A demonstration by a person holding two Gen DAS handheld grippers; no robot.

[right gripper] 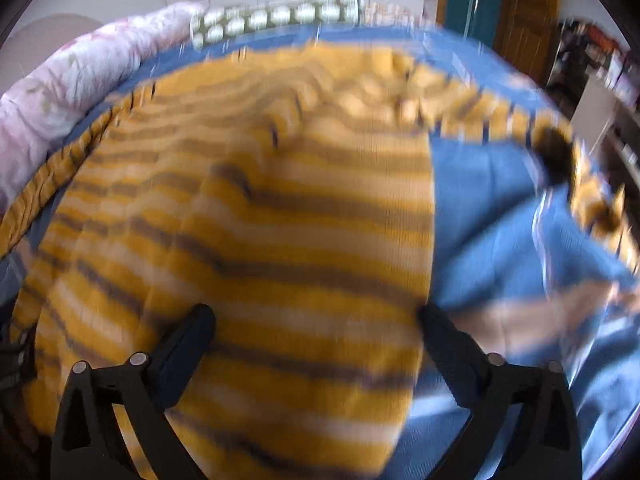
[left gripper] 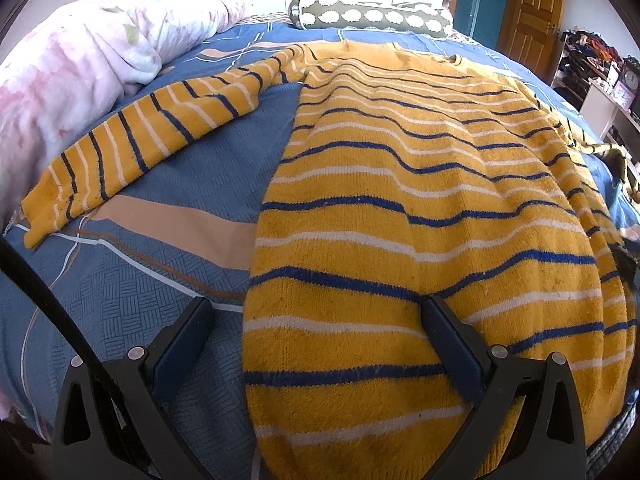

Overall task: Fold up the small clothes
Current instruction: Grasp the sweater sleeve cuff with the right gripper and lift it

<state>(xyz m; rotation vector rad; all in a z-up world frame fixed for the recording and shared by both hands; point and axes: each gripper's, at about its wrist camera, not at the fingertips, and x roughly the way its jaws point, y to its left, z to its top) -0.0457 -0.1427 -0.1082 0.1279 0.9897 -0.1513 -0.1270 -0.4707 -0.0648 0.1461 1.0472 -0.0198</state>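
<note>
A pink floral quilt [left gripper: 80, 60] lies bunched at the left of the blue patterned bedspread [left gripper: 132, 280], and the yellow striped sweater [left gripper: 420, 208] lies spread flat across the bed, one sleeve [left gripper: 132, 140] stretched leftward. The left gripper [left gripper: 316, 320] is spread wide over the sweater's left edge, holding nothing. The right gripper [right gripper: 316, 324], in a blurred view, is likewise wide apart over the sweater's right edge.

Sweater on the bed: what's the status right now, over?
Left gripper open, right gripper open, both empty. Striped sweater flat on the bedspread, unfolded, left sleeve spread out. Nothing lying on it. Right view blurred.
</note>
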